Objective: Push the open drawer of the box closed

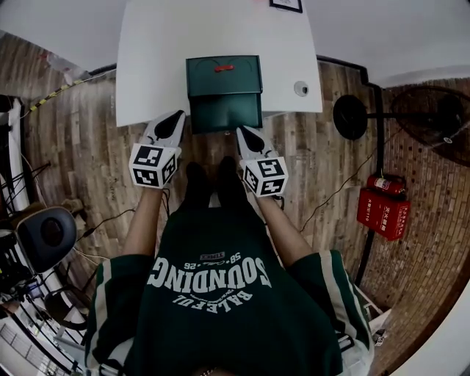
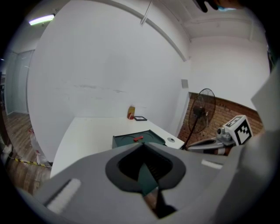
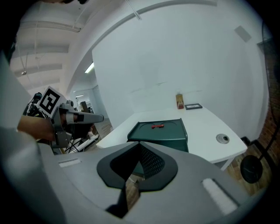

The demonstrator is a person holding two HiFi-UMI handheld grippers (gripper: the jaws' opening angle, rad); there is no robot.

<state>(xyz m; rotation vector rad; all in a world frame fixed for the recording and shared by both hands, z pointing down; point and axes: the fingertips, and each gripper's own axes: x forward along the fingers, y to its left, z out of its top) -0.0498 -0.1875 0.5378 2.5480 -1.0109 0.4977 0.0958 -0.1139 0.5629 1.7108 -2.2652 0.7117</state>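
Observation:
A dark green box (image 1: 224, 76) with a small red handle (image 1: 224, 68) on top stands on the white table (image 1: 147, 66). Its drawer (image 1: 226, 111) is pulled out toward me, past the table's front edge. My left gripper (image 1: 178, 117) is shut and empty, with its tip just left of the drawer's front corner. My right gripper (image 1: 241, 133) is also shut and empty, just below the drawer's right front corner. The left gripper view shows the box (image 2: 139, 140) beyond the closed left gripper (image 2: 143, 151). In the right gripper view the box (image 3: 159, 132) lies beyond the closed right gripper (image 3: 139, 148).
A round cable grommet (image 1: 301, 88) sits in the table right of the box, and a small framed picture (image 1: 285, 4) at the far edge. A standing fan (image 1: 433, 117) and red fire extinguishers (image 1: 383, 205) are at the right, an office chair (image 1: 44, 235) at the left.

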